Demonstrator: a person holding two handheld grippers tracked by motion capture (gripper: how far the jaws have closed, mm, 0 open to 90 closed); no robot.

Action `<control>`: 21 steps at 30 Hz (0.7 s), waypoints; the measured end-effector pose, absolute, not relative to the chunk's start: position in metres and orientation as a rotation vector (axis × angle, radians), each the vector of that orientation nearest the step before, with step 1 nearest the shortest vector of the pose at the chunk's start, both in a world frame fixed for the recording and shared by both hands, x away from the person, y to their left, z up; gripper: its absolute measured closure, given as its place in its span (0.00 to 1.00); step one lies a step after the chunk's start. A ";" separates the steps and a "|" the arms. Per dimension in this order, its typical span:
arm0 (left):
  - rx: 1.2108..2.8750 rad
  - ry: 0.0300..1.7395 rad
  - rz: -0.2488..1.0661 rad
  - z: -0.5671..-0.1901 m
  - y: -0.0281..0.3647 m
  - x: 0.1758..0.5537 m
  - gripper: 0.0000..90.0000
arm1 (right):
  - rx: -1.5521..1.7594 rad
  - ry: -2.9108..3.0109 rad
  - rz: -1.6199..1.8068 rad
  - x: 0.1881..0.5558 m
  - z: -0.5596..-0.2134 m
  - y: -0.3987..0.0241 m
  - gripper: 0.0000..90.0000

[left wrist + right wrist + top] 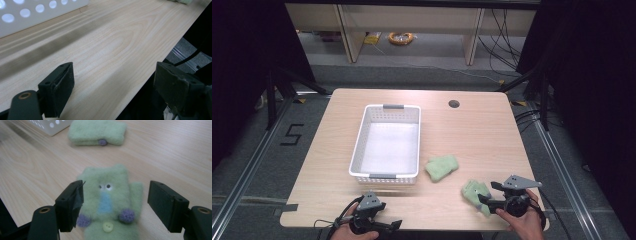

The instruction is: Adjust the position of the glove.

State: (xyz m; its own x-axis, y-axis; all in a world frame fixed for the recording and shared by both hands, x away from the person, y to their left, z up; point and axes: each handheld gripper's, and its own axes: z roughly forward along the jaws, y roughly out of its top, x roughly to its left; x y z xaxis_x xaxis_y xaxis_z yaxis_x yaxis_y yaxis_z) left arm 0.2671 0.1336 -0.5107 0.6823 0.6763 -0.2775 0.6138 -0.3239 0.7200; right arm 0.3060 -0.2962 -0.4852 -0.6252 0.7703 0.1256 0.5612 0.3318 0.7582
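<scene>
A pale wooden table [472,135] stood on a grey floor, carrying a white perforated basket [387,142] left of centre. A folded green mitten [441,167] lay just right of the basket's near corner. Nearer the edge lay a second green mitten [110,200], with sewn eyes and a button, between the wide-open jaws of the right hand-held gripper [120,205]. The left hand-held gripper [112,87] gaped empty over the near table edge.
</scene>
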 end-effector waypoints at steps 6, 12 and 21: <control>2.068 0.973 0.087 -0.510 0.136 0.269 0.18 | 1.144 2.335 1.167 0.309 -0.482 -0.296 0.36; 2.062 0.975 0.098 -0.510 0.136 0.268 0.18 | 1.120 2.347 1.184 0.313 -0.478 -0.291 0.38; 2.026 1.001 0.087 -0.510 0.135 0.269 0.18 | 1.046 2.379 1.185 0.321 -0.468 -0.275 0.37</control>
